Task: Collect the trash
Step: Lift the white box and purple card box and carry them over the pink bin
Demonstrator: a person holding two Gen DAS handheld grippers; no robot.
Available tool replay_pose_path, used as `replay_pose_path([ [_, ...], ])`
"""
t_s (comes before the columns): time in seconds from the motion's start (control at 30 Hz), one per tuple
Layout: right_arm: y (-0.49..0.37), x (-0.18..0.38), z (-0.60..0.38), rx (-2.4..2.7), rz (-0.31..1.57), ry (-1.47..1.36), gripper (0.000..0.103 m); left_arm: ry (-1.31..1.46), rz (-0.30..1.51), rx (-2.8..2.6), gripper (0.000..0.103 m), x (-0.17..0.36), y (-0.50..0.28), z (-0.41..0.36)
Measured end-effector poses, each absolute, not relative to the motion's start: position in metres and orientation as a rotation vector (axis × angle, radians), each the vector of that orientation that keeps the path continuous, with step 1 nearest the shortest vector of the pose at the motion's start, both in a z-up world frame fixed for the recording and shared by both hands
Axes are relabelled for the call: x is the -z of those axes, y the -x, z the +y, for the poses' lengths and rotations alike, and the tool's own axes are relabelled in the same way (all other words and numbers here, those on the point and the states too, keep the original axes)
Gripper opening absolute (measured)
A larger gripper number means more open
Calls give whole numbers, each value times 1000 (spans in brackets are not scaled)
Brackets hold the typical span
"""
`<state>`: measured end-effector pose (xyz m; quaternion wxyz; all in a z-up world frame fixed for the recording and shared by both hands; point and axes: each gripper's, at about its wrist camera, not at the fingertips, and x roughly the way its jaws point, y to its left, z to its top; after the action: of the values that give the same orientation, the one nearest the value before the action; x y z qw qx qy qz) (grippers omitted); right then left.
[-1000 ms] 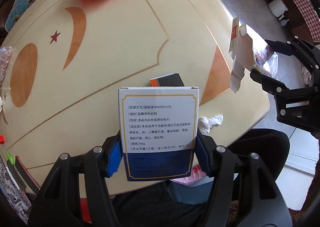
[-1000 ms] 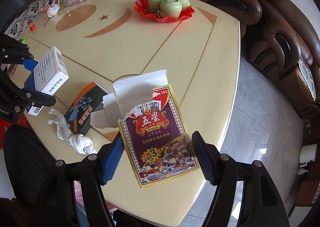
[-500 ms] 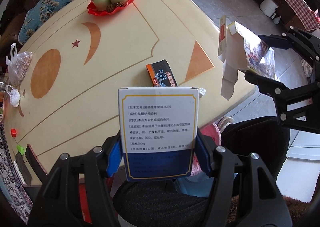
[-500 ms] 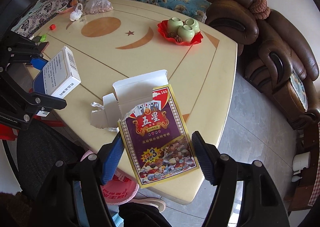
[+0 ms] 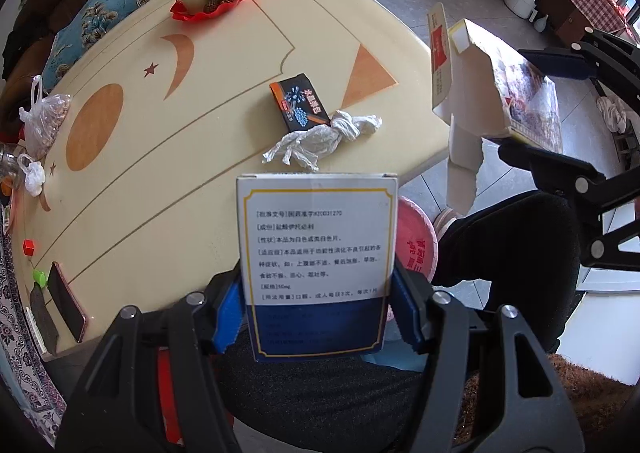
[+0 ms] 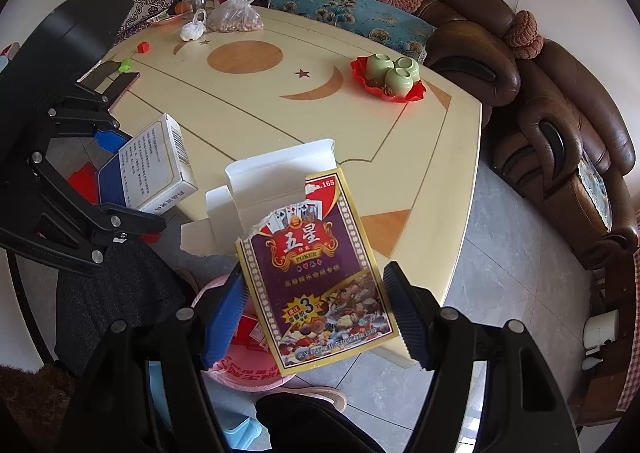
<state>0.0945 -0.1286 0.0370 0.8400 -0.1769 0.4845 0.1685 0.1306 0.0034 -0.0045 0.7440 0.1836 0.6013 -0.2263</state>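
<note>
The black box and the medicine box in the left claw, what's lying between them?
A crumpled white tissue lies on the table between the black box and the medicine box, seen in the left wrist view.

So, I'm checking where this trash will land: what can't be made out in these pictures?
- Pink bin, left wrist view: mostly behind the medicine box; inside hidden.
- Pink bin, right wrist view: covered by the poker box and the right gripper's fingers.
- Crumpled tissue: absent from the right wrist view, apparently behind the poker box.
- Medicine box's lower print, left wrist view: too dark to read.

Three green cups [image 6: 394, 71], three boxes [image 5: 316, 277] (two held), one crumpled tissue [image 5: 320, 137], two plastic bags [image 6: 236, 15]
</note>
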Motion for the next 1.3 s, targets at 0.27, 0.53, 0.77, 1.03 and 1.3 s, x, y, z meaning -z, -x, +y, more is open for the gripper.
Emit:
replay_pose_path([
  [0.27,-62,-17,-117,-380,1046,390,67,-418,1333,524,61,31,-100,3],
  [0.53,-41,8,-118,-383,1084,365,67,-461,1359,547,61,67,-78,-2],
  [0.77,-35,48,-125,-382,1144,318,67,-474,1390,598,61,111,-61,-12],
  [1.03,-28,94,-127,-368,1176,304,67,-435,1440,611,61,159,-61,-16],
  [1.3,-28,142,-128,-334,1191,275,67,-353,1508,588,61,206,-71,-16],
])
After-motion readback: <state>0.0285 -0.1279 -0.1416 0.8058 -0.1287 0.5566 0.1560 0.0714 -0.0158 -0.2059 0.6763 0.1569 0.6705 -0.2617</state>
